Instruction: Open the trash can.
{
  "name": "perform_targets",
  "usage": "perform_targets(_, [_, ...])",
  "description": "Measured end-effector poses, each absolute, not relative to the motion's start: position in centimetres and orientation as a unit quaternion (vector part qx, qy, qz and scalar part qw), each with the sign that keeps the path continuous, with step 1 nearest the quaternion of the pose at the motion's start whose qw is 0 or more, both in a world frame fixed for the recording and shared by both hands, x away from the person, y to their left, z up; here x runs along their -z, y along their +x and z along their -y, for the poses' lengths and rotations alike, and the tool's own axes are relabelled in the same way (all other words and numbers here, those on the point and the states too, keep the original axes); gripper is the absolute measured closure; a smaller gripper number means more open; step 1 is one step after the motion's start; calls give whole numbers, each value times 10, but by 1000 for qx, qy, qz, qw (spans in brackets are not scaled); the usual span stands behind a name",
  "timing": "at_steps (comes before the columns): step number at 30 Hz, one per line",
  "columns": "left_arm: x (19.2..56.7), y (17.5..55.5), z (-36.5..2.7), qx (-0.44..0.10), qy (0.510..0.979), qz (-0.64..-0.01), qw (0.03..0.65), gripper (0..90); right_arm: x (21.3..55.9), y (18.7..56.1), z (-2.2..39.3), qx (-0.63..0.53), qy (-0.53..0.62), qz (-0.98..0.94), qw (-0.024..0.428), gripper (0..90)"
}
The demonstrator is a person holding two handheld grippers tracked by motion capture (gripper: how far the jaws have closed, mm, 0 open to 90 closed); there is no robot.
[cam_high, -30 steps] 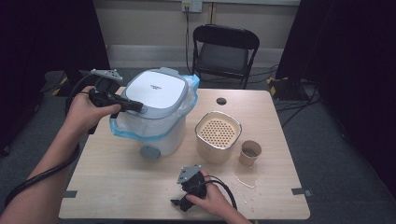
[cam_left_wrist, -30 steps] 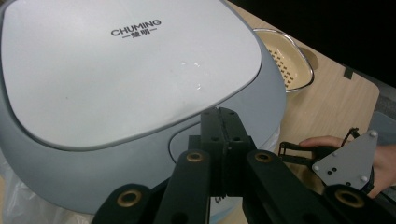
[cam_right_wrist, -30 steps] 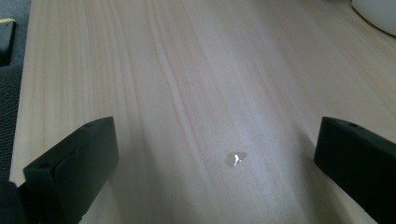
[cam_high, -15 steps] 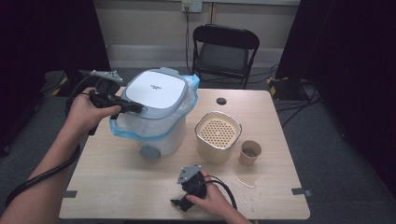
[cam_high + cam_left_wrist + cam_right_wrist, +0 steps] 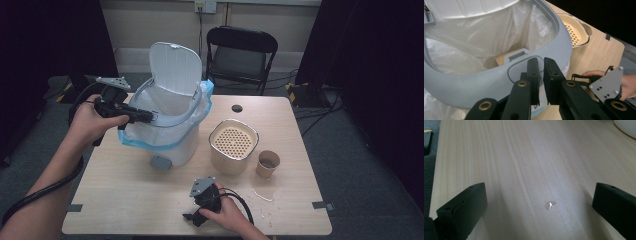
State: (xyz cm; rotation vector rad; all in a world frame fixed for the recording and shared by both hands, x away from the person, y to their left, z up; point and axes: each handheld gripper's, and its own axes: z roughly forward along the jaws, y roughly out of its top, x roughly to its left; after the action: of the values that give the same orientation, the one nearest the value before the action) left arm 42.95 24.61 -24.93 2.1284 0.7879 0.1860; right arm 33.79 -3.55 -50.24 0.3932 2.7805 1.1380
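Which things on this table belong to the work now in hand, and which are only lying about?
Belonging to the work:
- bin, lid standing open
- plastic liner inside it
- left hand-held gripper, jaws nearly closed at the rim's push button

Only lying about:
- cream container with perforated insert
- paper cup
- right hand-held gripper, open, resting on the table

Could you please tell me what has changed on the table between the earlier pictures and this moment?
The bin's lid has swung up from shut to standing open, showing the liner bag inside the bin. The left tool sits at the bin's front rim, its jaws nearly shut with nothing between them, having just opened a little. The right tool rests open on the table as before; the perforated container and cup have not moved.
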Motion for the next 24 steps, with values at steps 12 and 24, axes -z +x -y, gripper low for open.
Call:
perform_targets(12, [254, 418, -252, -69, 848, -309, 425, 671, 502, 338, 35, -374, 132, -916, 54, 0])
perform_targets(24, [268, 406, -255, -74, 857, -287, 421, 517, 503, 338, 35, -377, 127, -916, 58, 0])
